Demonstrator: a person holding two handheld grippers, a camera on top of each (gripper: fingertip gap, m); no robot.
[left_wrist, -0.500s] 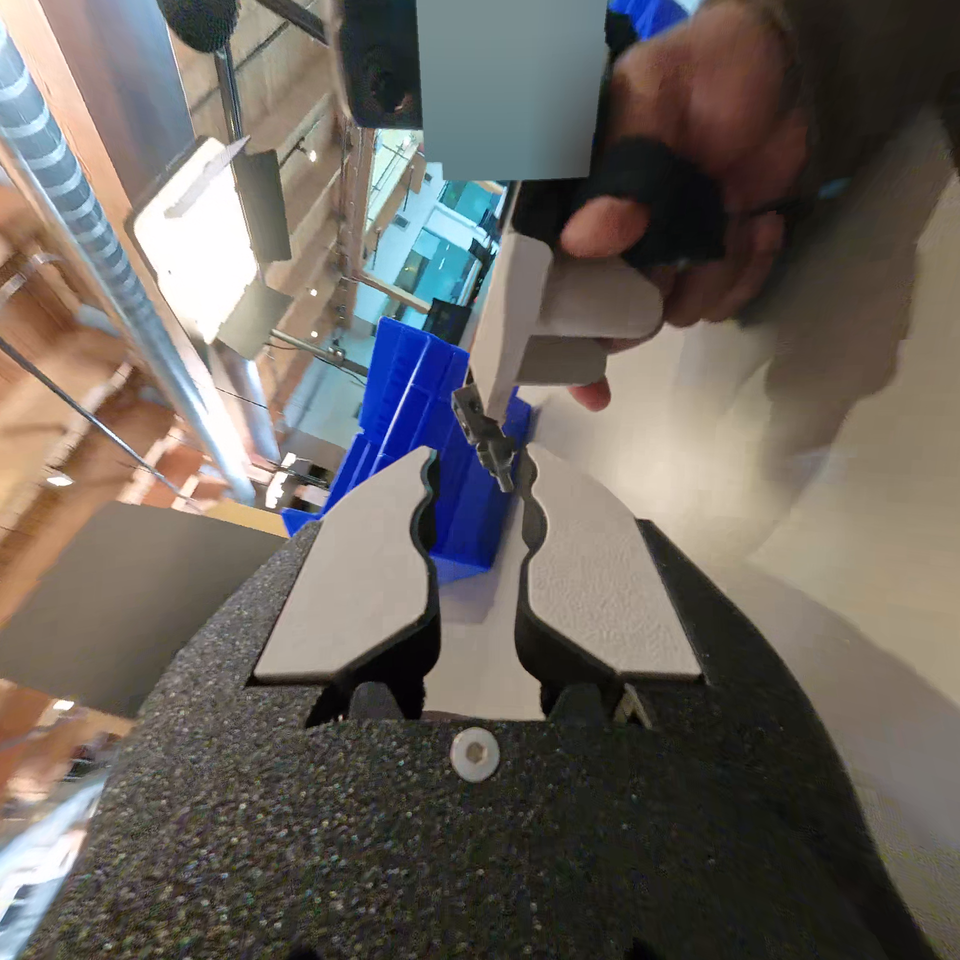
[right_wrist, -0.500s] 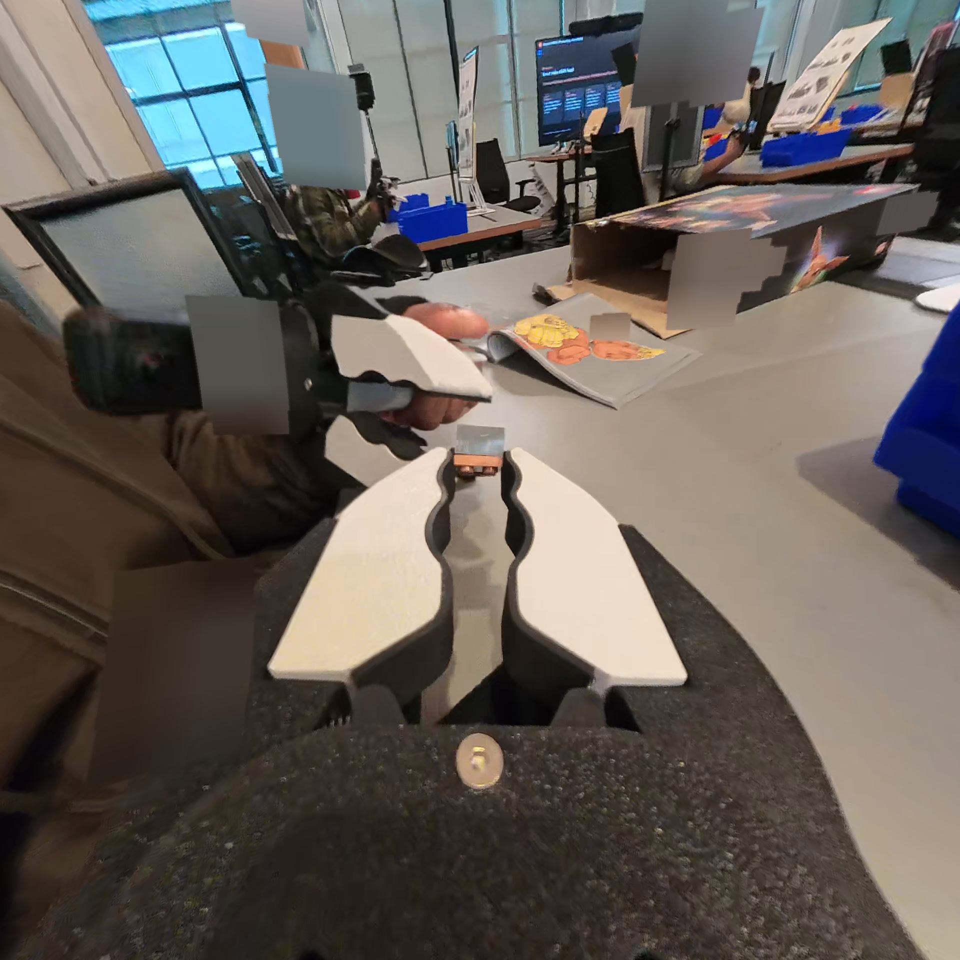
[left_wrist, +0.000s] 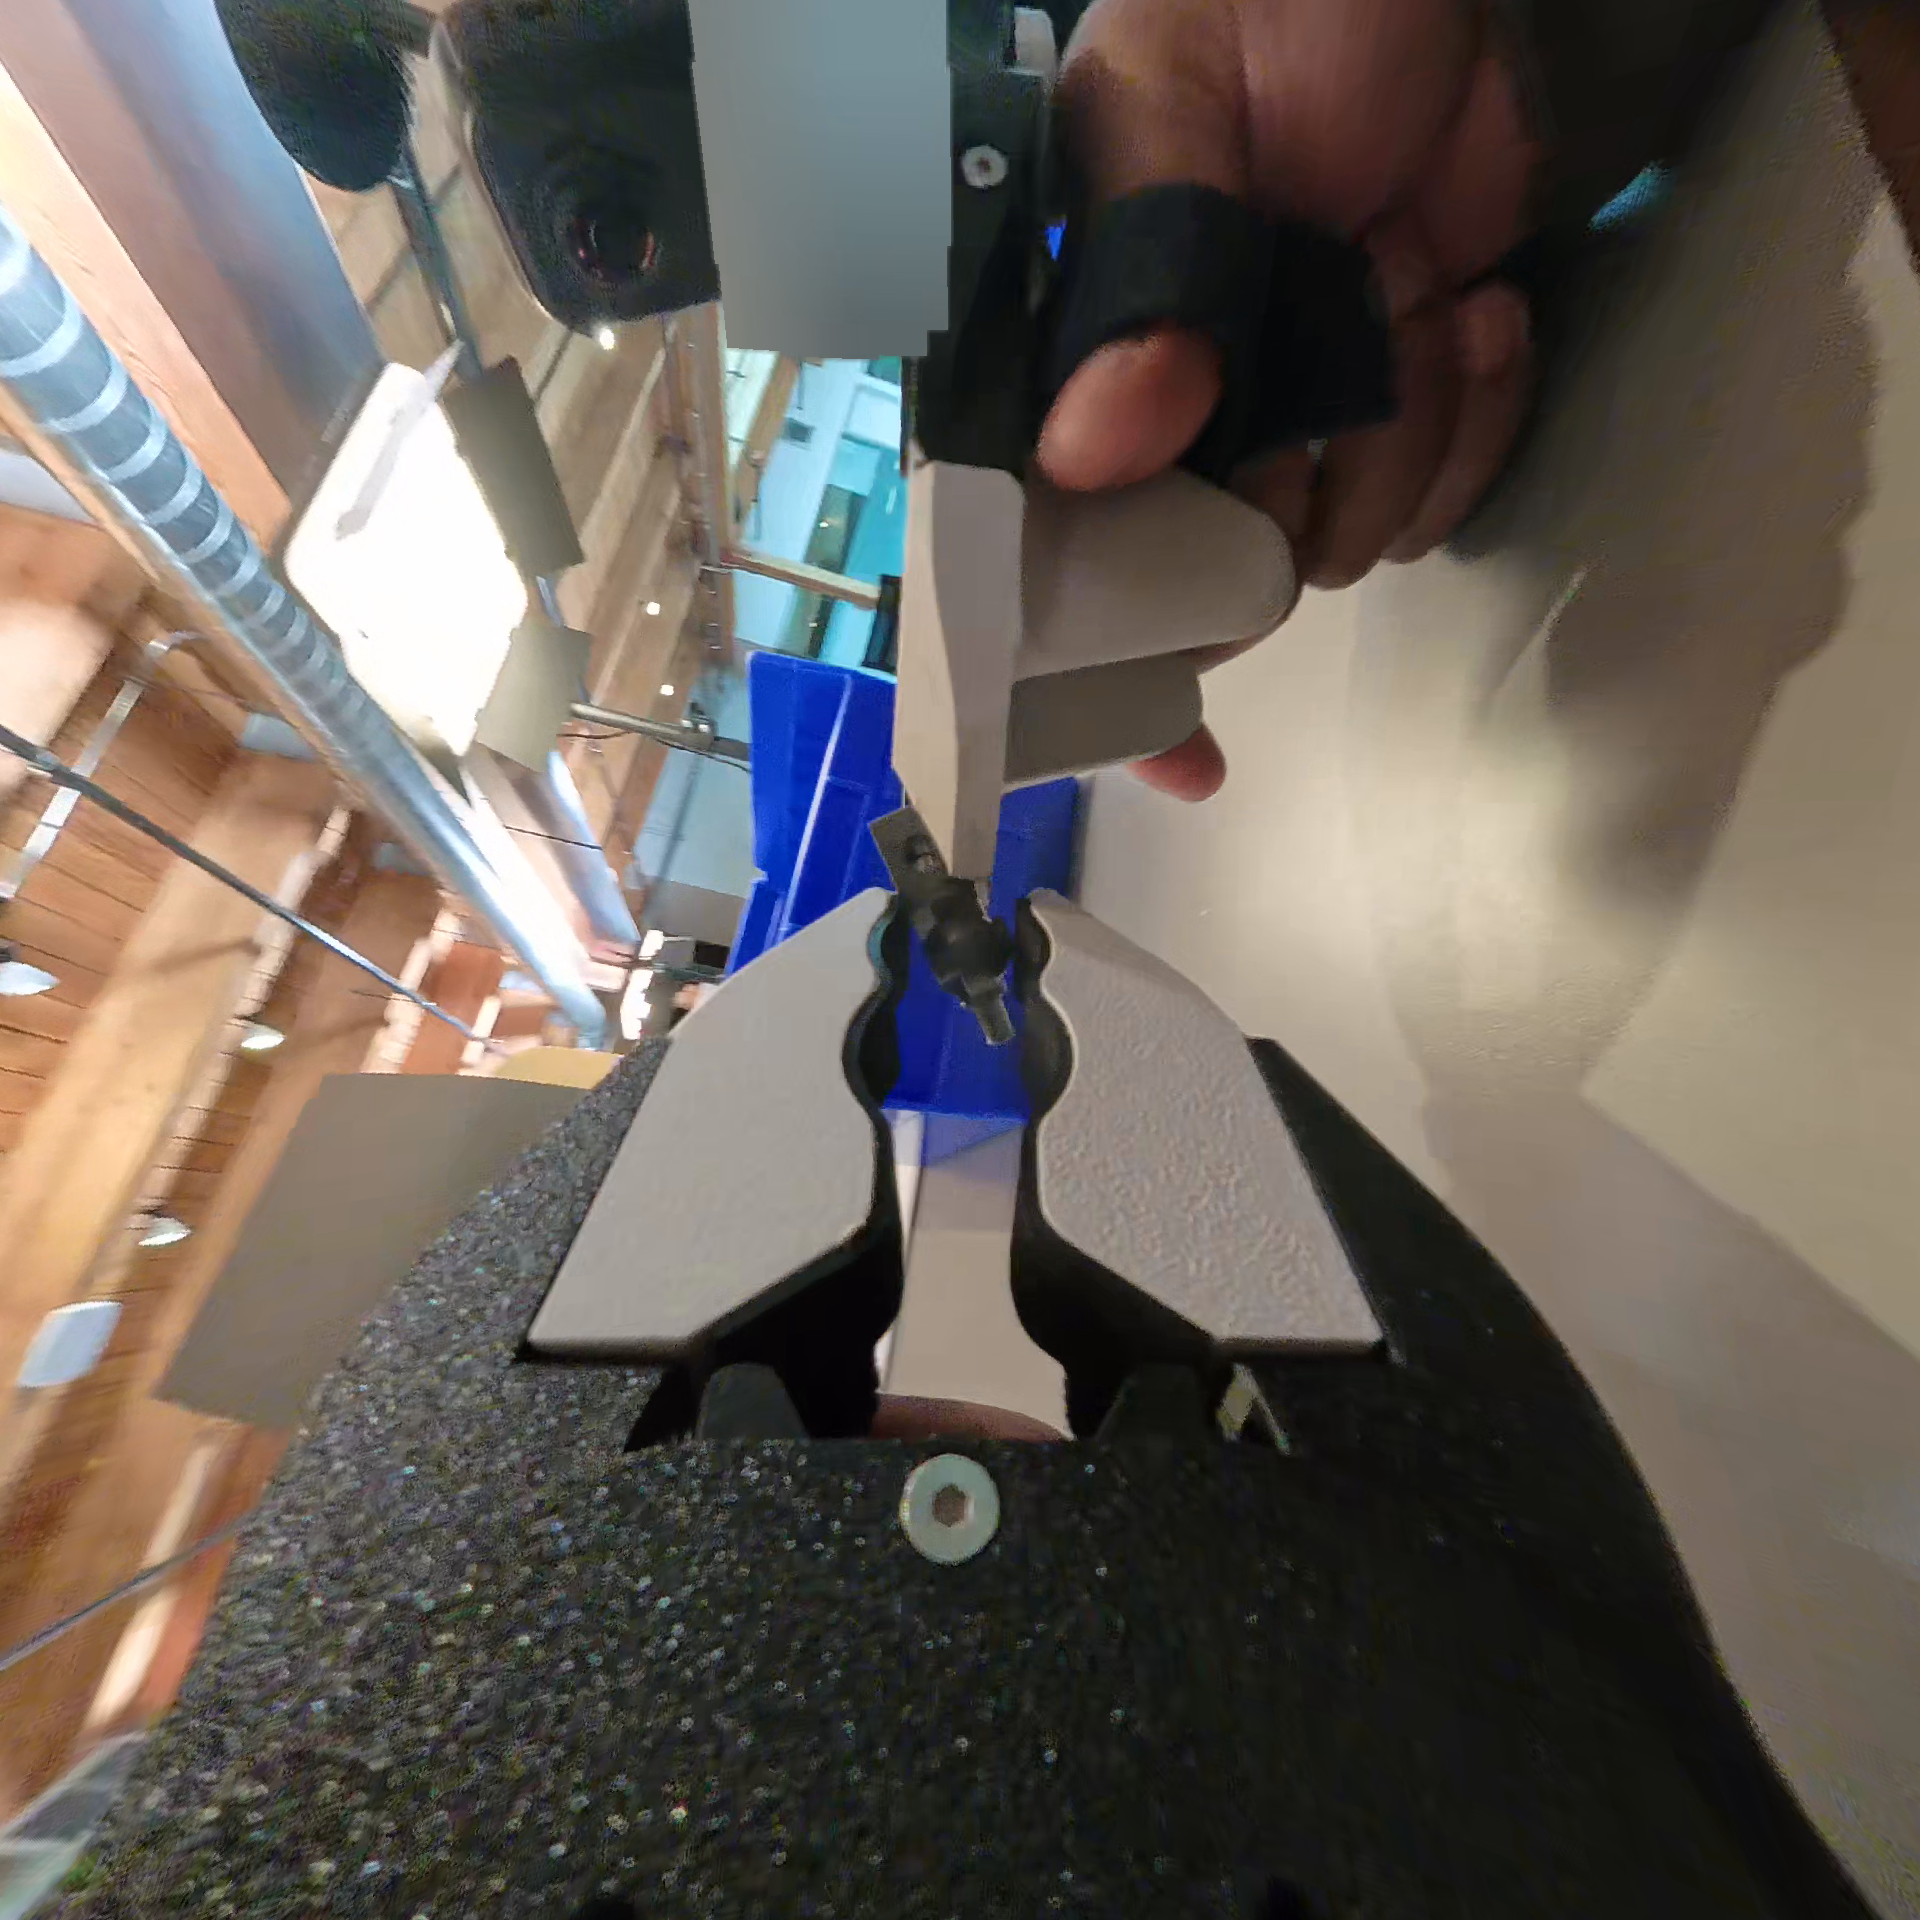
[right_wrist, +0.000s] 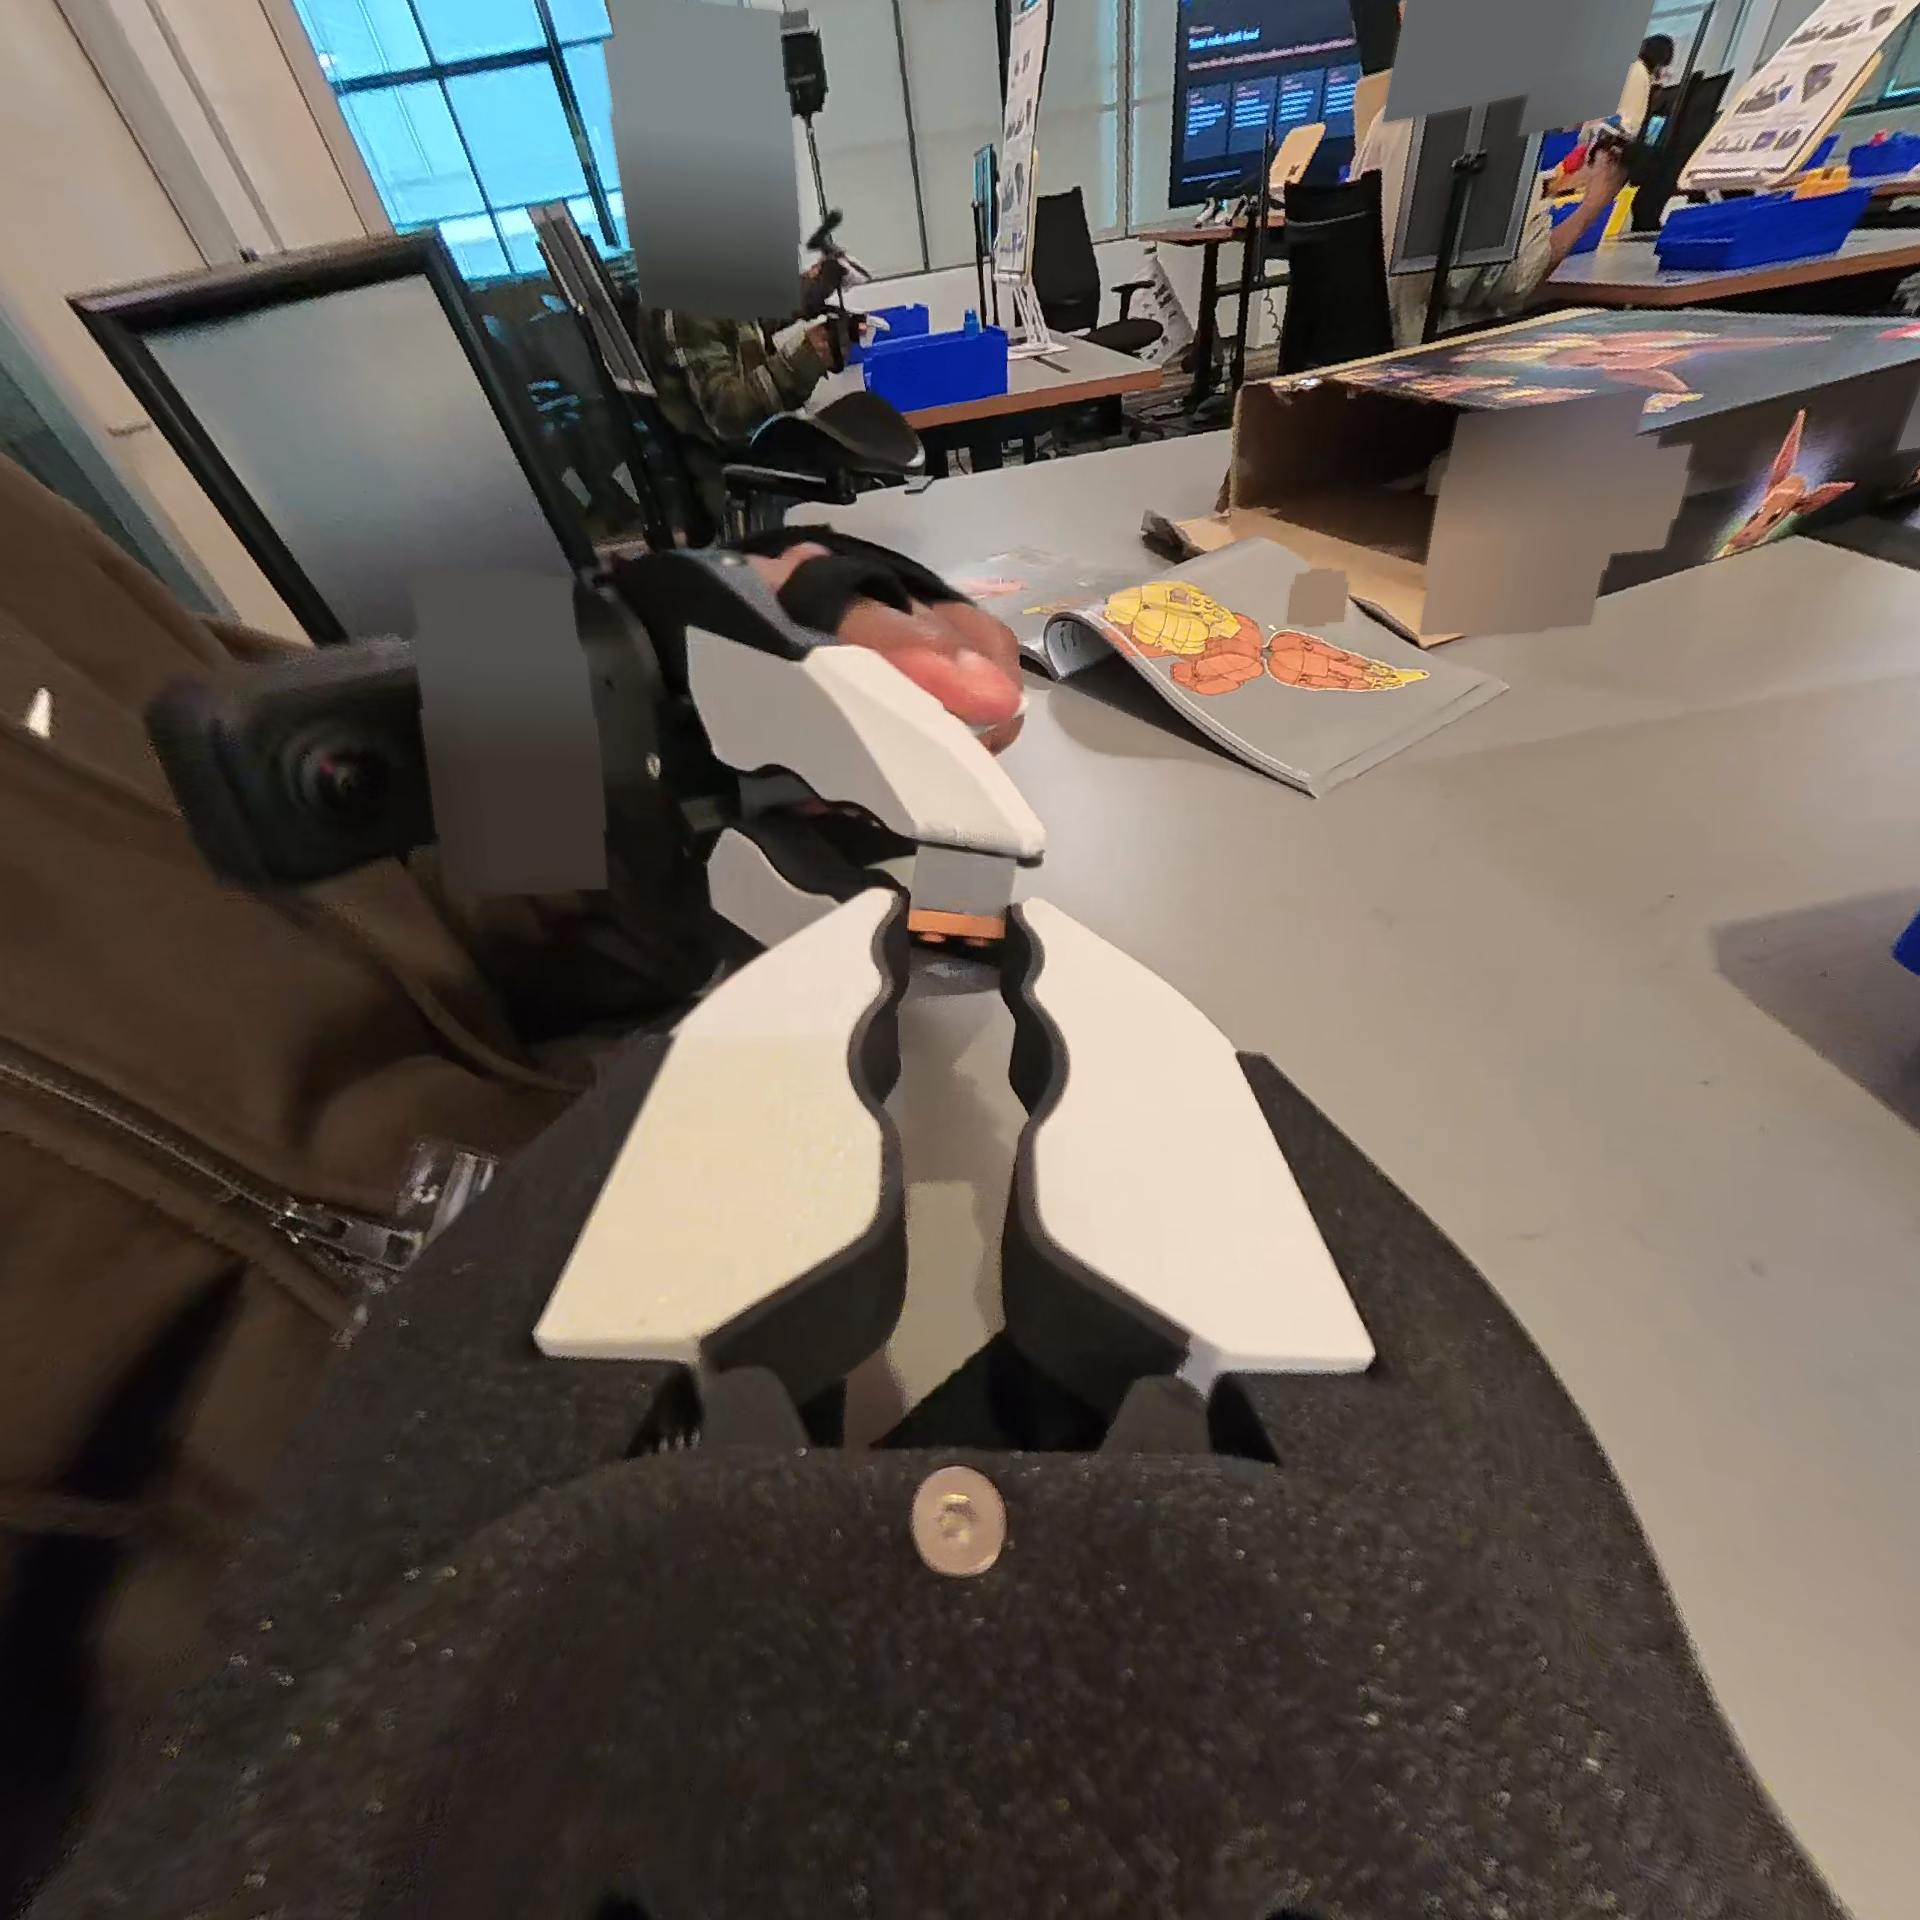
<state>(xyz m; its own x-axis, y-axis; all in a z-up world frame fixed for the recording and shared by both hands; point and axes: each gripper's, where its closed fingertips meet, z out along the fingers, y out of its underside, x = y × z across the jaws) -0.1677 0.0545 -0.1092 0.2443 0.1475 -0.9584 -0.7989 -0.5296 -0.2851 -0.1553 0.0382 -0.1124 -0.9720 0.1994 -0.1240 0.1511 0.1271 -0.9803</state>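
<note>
Grey-padded left gripper (left_wrist: 956, 920) parted round dark knobbly piece (left_wrist: 961, 940); right gripper (right_wrist: 956, 914) pinches it.

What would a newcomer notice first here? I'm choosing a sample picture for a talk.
The two grippers meeting tip to tip over the grey table: the right gripper pinches a small dark part, which reaches between the fingertips of the left gripper. Next, the open booklet with orange and yellow figures, lying before the cardboard box.

Counts on the grey table (right_wrist: 1558, 1039)
Two grippers, one small part held between them, one open booklet (right_wrist: 1278, 675), one cardboard box (right_wrist: 1340, 468).
</note>
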